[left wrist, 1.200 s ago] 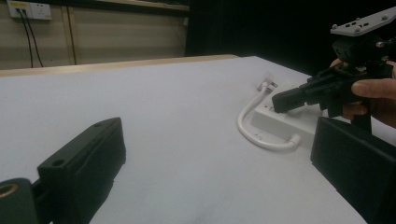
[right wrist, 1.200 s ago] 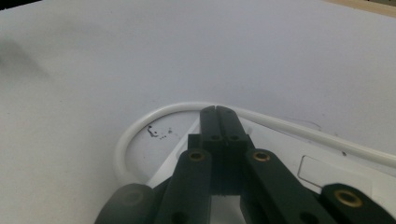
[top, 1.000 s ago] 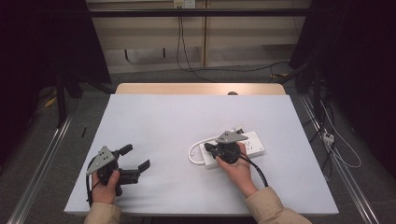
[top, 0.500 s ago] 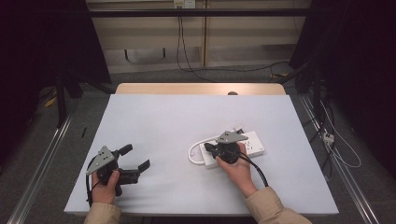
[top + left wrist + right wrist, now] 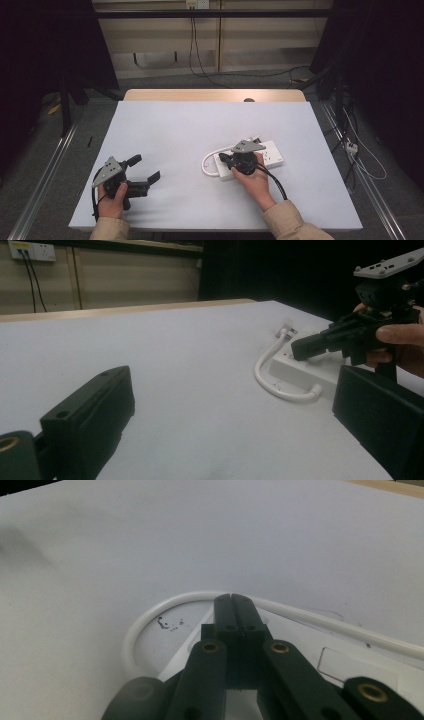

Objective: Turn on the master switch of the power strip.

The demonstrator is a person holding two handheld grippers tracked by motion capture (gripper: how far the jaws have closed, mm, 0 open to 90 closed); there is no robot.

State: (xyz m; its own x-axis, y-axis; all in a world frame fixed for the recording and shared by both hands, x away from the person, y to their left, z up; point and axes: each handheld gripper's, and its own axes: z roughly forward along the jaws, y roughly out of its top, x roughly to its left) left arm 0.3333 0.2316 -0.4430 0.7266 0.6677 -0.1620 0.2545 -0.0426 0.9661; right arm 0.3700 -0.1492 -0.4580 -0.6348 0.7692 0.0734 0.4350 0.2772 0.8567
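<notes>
Where the flat white plastic power strip (image 5: 260, 159) lay right of centre on the white-covered counter (image 5: 190, 135), its thick white cable (image 5: 206, 161) looped off the left end and ran back along the far edge. Right tongs (image 5: 223, 157) sat over that left end, jaws pressed together with nothing between them, the right hand (image 5: 255, 180) wrapped round the body. Left tongs (image 5: 145, 168) were well apart, near the counter's front left, jaws spread wide, held low in the left hand (image 5: 112, 197).
</notes>
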